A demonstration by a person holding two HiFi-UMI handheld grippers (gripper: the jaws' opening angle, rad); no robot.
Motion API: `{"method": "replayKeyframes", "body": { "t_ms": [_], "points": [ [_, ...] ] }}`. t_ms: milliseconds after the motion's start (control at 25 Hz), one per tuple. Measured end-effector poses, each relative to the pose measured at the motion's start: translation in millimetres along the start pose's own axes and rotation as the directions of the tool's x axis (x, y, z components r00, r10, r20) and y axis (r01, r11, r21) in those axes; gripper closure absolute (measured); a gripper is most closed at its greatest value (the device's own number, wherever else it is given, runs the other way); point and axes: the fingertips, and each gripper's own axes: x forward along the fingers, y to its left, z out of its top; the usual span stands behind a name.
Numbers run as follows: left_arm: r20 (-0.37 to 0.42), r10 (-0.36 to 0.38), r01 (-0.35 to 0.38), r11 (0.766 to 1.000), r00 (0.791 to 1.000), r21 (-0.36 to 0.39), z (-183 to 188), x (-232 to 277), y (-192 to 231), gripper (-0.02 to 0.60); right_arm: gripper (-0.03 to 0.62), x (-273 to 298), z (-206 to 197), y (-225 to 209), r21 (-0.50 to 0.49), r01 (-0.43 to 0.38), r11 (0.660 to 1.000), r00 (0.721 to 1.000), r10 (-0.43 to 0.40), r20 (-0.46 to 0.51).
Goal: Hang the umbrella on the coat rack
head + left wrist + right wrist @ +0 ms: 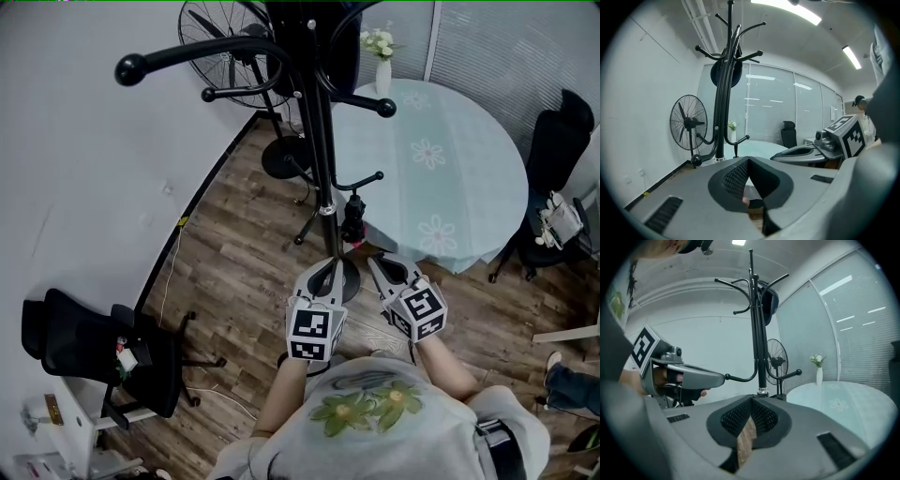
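Low on the black metal coat rack (323, 141), a small folded black umbrella (353, 221) seems to hang from a short hook, just beside the round tabletop (450, 122) in its pale floral cloth. It looks light, with soft, slick fabric around a stiff core, so its strap or handle end is probably the safer hold. Both hands sit before the person's chest. The left tongs (327, 265) and right tongs (381, 260) are side by side, aimed at the pole and tipped slightly down, each closed tip to tip on nothing.
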Motion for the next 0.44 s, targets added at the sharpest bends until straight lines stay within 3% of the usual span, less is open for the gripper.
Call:
{"method": "replayKeyframes", "body": {
  "t_ms": [440],
  "points": [
    [-0.004,-0.042,0.042,0.999,0.999,0.006,-8.5,-17.4,12.5,0.58,0.595,11.2,0.4,31.4,-0.043,0.027,0.999,1.0,-0.028,-0.009]
  ]
}}
